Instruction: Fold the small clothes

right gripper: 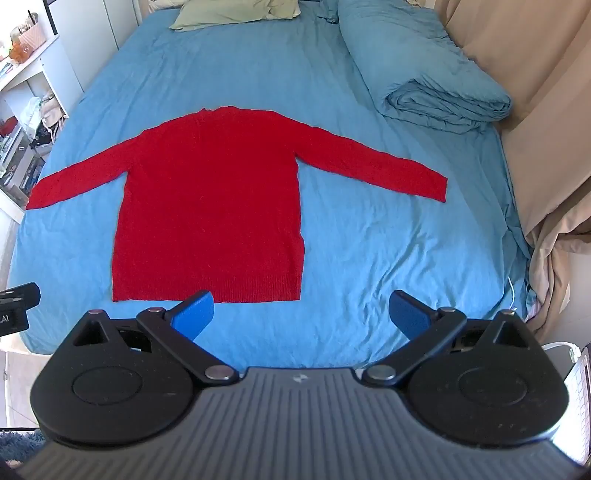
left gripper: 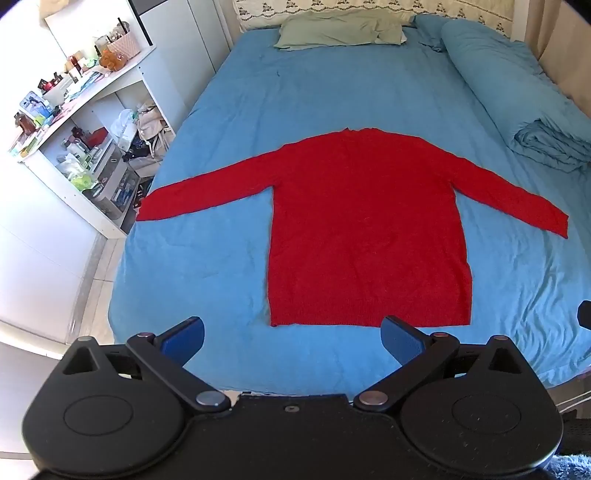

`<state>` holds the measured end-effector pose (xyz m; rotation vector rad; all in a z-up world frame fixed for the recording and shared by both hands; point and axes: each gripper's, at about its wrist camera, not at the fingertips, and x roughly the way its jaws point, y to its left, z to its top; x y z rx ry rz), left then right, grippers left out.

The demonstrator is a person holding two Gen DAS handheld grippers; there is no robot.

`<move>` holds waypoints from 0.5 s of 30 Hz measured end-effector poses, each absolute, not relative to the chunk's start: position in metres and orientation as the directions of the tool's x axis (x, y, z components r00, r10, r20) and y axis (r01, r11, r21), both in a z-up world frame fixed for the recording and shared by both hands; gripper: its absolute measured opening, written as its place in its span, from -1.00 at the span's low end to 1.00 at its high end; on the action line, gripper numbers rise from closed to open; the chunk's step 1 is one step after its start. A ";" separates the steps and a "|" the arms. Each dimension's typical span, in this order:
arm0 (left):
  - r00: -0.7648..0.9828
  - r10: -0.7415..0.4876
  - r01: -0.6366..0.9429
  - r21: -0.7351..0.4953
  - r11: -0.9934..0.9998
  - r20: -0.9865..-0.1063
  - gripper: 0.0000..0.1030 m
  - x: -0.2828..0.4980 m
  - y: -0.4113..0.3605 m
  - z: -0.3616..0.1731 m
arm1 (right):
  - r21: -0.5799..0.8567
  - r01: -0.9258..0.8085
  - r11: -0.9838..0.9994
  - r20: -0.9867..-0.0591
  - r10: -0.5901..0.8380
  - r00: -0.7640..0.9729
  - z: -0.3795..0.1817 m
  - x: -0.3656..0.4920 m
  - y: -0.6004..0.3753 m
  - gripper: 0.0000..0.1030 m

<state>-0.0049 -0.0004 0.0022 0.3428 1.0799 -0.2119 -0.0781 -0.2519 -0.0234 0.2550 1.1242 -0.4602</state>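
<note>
A red long-sleeved sweater (left gripper: 365,229) lies flat on the blue bed sheet (left gripper: 207,273), both sleeves spread out to the sides, hem toward me. It also shows in the right wrist view (right gripper: 210,206). My left gripper (left gripper: 291,338) is open and empty, held above the foot of the bed just short of the hem. My right gripper (right gripper: 301,314) is open and empty, also above the foot of the bed, off the hem's right corner. Neither gripper touches the sweater.
A folded blue duvet (right gripper: 443,92) lies along the bed's right side. A green pillow (left gripper: 340,31) is at the head. A white shelf unit (left gripper: 96,147) with clutter stands left of the bed. Beige curtains (right gripper: 546,110) hang on the right.
</note>
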 end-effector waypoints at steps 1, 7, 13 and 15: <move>0.458 -0.002 0.333 0.170 0.928 -0.889 1.00 -0.005 0.000 0.003 | -0.033 0.477 0.878 -0.909 -0.225 0.352 -0.023 -0.075 -0.251 1.00; 0.459 0.000 0.332 0.172 0.927 -0.888 1.00 -0.006 -0.001 0.002 | -0.035 0.477 0.878 -0.905 -0.230 0.357 -0.021 -0.076 -0.249 1.00; 0.464 0.008 0.331 0.181 0.926 -0.886 1.00 -0.006 0.000 0.001 | -0.028 0.479 0.877 -0.904 -0.227 0.363 -0.020 -0.077 -0.250 1.00; 0.466 0.009 0.329 0.183 0.926 -0.885 1.00 -0.006 0.001 0.001 | -0.026 0.479 0.877 -0.903 -0.226 0.364 -0.019 -0.075 -0.250 1.00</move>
